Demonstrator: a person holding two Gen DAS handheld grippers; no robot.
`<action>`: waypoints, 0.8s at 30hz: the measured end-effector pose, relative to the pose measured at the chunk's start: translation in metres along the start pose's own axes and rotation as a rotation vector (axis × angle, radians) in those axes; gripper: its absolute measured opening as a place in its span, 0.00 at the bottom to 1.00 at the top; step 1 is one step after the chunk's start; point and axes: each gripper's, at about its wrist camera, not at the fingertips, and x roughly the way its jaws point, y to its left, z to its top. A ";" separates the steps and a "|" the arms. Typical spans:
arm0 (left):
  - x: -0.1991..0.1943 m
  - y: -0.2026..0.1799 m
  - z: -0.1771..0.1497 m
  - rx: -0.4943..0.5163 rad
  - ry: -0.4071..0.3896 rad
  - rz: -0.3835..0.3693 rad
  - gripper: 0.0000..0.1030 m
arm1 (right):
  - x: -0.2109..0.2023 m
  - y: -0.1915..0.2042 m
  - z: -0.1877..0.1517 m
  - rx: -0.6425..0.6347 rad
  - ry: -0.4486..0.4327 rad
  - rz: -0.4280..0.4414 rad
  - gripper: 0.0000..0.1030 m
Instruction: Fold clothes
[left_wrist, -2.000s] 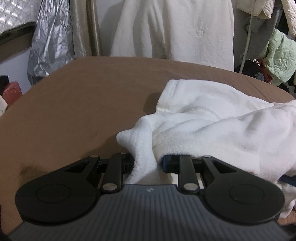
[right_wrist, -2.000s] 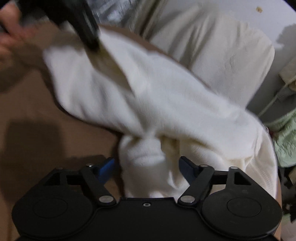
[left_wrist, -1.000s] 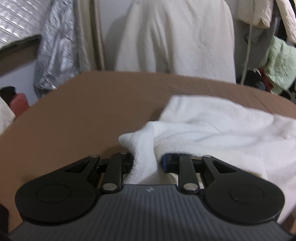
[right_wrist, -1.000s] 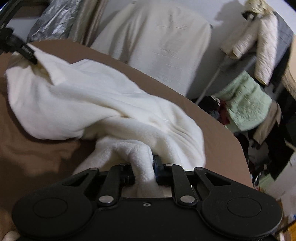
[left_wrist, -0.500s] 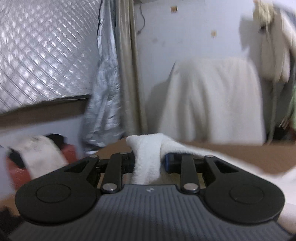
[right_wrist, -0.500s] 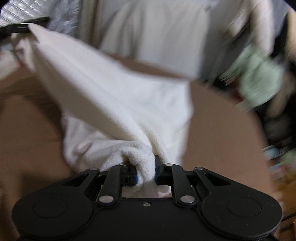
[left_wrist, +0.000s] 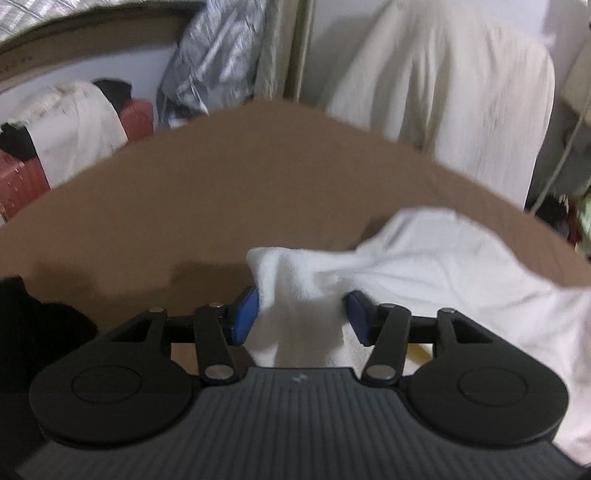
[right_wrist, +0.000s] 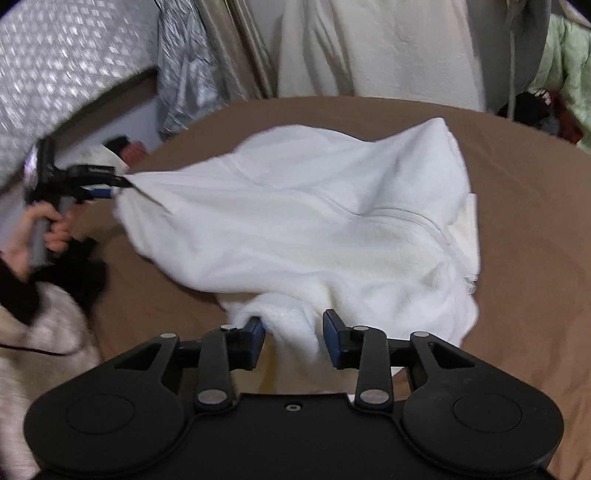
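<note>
With both the left gripper (left_wrist: 301, 314) and right gripper (right_wrist: 293, 341) fingers spread around slack white fleece garment (right_wrist: 314, 221), its corners, apparently released, may bunch on the brown surface (left_wrist: 221, 206), skewing any fold.

The garment (right_wrist: 314, 221) lies on the table (right_wrist: 517, 177) — left claw (right_wrist: 110, 184) at its left edge, right claw (right_wrist: 293, 338) at its near edge.

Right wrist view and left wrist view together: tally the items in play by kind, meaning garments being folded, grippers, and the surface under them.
White fleece garment: 1
Grippers: 2 (left gripper, right gripper)
Brown surface: 1
Total: 4
</note>
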 end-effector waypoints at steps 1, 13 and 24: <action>-0.004 0.000 0.000 -0.002 -0.009 0.002 0.52 | -0.004 -0.002 0.002 0.001 -0.014 0.011 0.46; -0.059 0.013 0.032 0.080 -0.159 0.168 0.72 | 0.034 -0.057 0.055 0.013 -0.079 -0.083 0.68; 0.131 -0.096 0.097 0.266 0.180 -0.115 0.80 | 0.095 -0.131 0.137 0.150 -0.029 -0.094 0.68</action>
